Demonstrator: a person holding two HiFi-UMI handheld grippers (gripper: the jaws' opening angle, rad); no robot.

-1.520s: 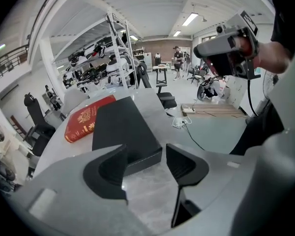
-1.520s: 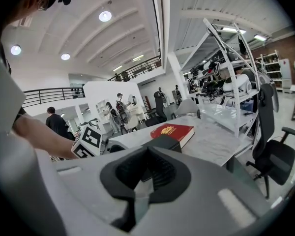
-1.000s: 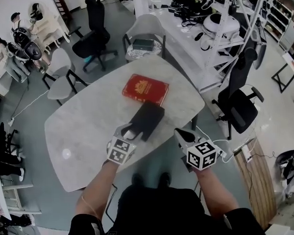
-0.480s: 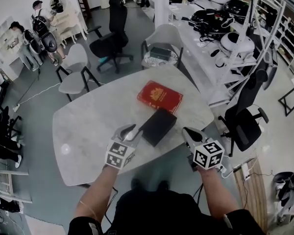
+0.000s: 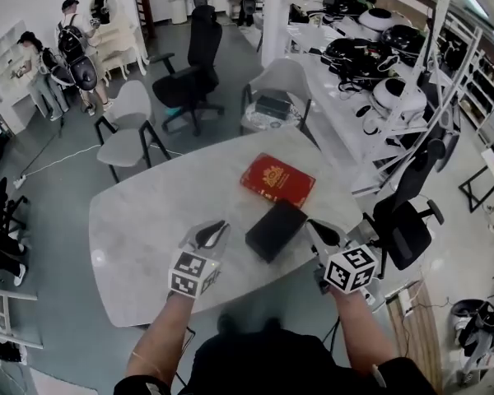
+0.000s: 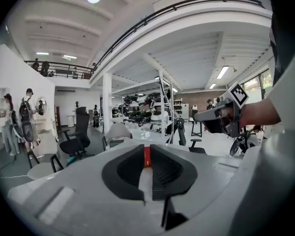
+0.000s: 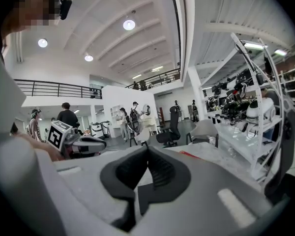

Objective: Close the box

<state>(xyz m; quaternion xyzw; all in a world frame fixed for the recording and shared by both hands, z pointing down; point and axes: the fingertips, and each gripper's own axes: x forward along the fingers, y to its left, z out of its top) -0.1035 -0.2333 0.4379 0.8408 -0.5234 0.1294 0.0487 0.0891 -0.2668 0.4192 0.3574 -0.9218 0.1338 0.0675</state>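
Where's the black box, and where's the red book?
black box [image 5: 275,230], head view, middle of its top.
red book [image 5: 277,180], head view, middle of its cover.

Black box [image 5: 276,230], red book [image 5: 277,180], pale marbled table [image 5: 148,220]
Gold emblem on the book; grey left gripper [image 5: 217,229] and right gripper [image 5: 319,228], black-and-white markers.

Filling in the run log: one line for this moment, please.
box closed on table | left gripper: jaws just closing, empty | right gripper: shut, empty
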